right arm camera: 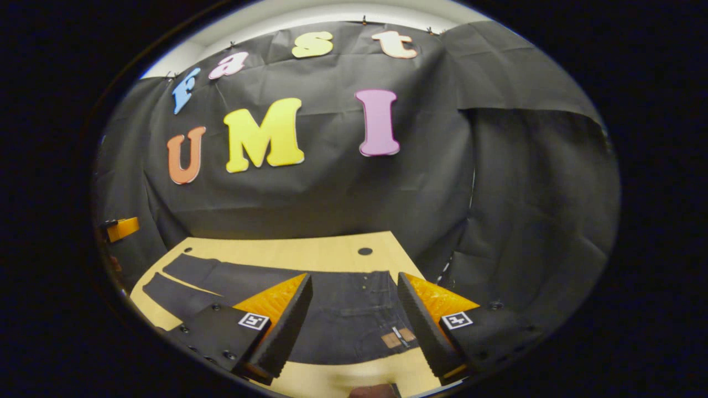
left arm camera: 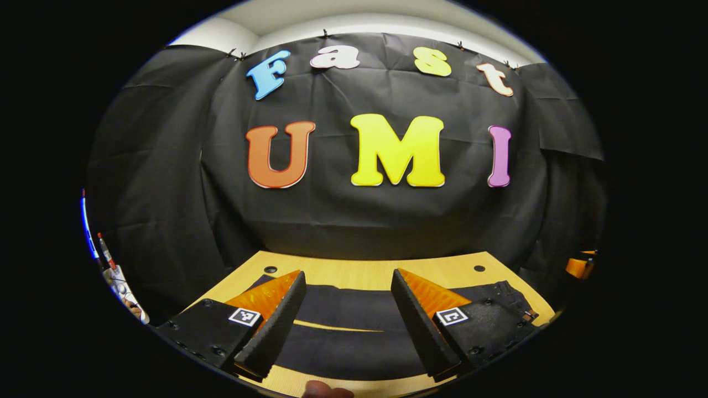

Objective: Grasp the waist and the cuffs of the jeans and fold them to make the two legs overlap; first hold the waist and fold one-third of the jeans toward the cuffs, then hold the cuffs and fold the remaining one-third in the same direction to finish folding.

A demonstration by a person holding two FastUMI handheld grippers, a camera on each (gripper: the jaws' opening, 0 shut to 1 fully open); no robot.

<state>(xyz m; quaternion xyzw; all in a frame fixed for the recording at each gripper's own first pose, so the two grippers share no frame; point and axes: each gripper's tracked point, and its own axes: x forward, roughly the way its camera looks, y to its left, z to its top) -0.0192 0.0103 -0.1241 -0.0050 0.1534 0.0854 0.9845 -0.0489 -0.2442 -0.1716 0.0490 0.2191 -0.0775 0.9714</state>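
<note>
Well, nothing gripped yet. Jeans [left arm camera: 343, 337] lay flat and dark on the table [left arm camera: 365, 271], spread sideways: legs running off toward the left, waist toward the right, with a thin sliver of table showing between the two legs.

Left hand-held gripper [left arm camera: 347, 309] hung above the leg section, jaws spread wide, holding nothing, fingers pointed forward and tipped slightly down at the cloth. Right hand-held gripper [right arm camera: 354, 312] sat over the waist end of the jeans [right arm camera: 337, 309], jaws just as wide, nothing between them either; a small brown patch [right arm camera: 397, 337] on the waistband lay just inside its right finger. Fingers [right arm camera: 285, 318] looked apart from the fabric, though contact was hard to judge from this angle.

First step not started, by the look of it: legs still side by side, no overlap. Best way in, probably: drop both tools to the near edge, right one at the waistband corner, left one at the cuff, and pinch through every layer, not merely the top one. Then lift both ends together and level, carry the near leg over the far one, and keep seams lined up so the later thirds fold square. Denim is stiff and heavy, so a shallow bite would likely slip. Cuffs sat out near the left rim, small and hard to make out.
</note>
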